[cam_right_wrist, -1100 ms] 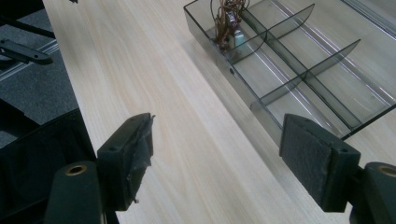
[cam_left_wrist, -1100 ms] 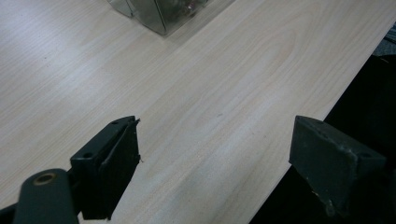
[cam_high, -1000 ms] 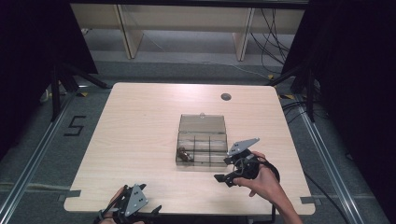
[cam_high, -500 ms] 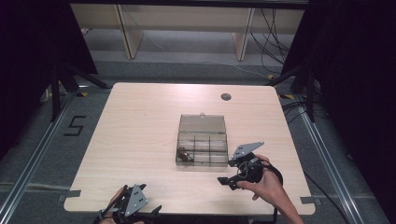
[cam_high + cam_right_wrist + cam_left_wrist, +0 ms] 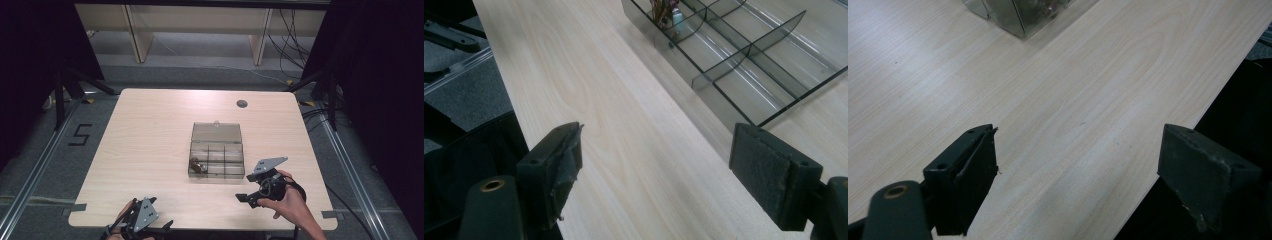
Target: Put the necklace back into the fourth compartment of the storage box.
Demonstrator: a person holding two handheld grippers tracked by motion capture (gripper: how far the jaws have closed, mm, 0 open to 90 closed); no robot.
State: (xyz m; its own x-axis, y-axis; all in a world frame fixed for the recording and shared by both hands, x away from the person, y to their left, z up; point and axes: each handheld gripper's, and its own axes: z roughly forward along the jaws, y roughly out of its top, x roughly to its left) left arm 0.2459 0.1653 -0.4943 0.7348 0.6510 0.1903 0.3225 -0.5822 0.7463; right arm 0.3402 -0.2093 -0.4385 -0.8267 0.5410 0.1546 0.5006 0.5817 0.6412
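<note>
A clear smoky plastic compartment box (image 5: 217,156) lies open near the table's middle, its lid folded back. Small brownish parts (image 5: 197,166) sit in its front-left compartment; the other compartments look empty. My right gripper (image 5: 245,198) hovers over the table just in front and right of the box, held in a hand, jaws wide open and empty. In the right gripper view the box (image 5: 744,55) lies ahead to the right. My left gripper (image 5: 162,226) rests at the table's front-left edge, open and empty; in the left gripper view the box corner (image 5: 1020,15) is far ahead.
The light wooden table (image 5: 150,130) has a round dark cable hole (image 5: 242,104) at the back right. Grey floor with rails surrounds it, and a shelf frame stands beyond the far edge. Tape marks sit on the floor near the front corners.
My right gripper has drawn back toward the table's front edge, away from the box. The left gripper has stayed in place.
</note>
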